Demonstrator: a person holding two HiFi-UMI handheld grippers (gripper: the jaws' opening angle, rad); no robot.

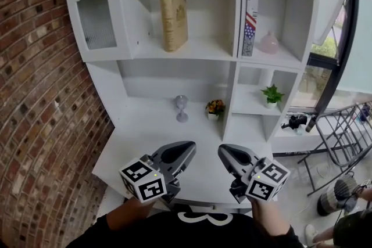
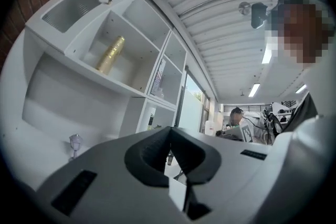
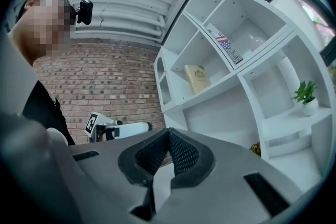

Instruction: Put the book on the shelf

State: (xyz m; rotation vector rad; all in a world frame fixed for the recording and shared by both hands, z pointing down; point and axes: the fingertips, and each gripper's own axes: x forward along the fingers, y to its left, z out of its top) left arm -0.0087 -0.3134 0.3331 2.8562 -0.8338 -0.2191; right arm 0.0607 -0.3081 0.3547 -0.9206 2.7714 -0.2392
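The tan book (image 1: pixel 174 22) is seen standing upright on the white shelf (image 1: pixel 200 50), in the wide upper middle compartment, turned slightly so that its cover is presented to the room. It is touched by nothing, and free space is left on both sides of it. The same book is seen in the left gripper view (image 2: pixel 111 54) and in the right gripper view (image 3: pixel 197 78), alone in its compartment.

In the next compartment to the right, a second book with a flag-patterned spine (image 1: pixel 250 20) is propped against the divider, and a pale pink vase (image 1: pixel 268 43) is set just beside it. To the left of the tan book, a cabinet door with ribbed glass (image 1: pixel 96 20) is fitted.

Below, on the white tabletop (image 1: pixel 145 130), a small glass goblet (image 1: pixel 182 107) and a little pot of orange flowers (image 1: pixel 215 108) are placed near each other. A green plant in a white pot (image 1: pixel 271 95) is kept in the lower right compartment. A brick wall (image 1: pixel 35 96) is seen at the left.

The left tongs (image 1: pixel 187 154) and the right tongs (image 1: pixel 224 154) are held low at the front edge of the tabletop, well apart from the book. Both are pressed together at the tips, and nothing is gripped in either.
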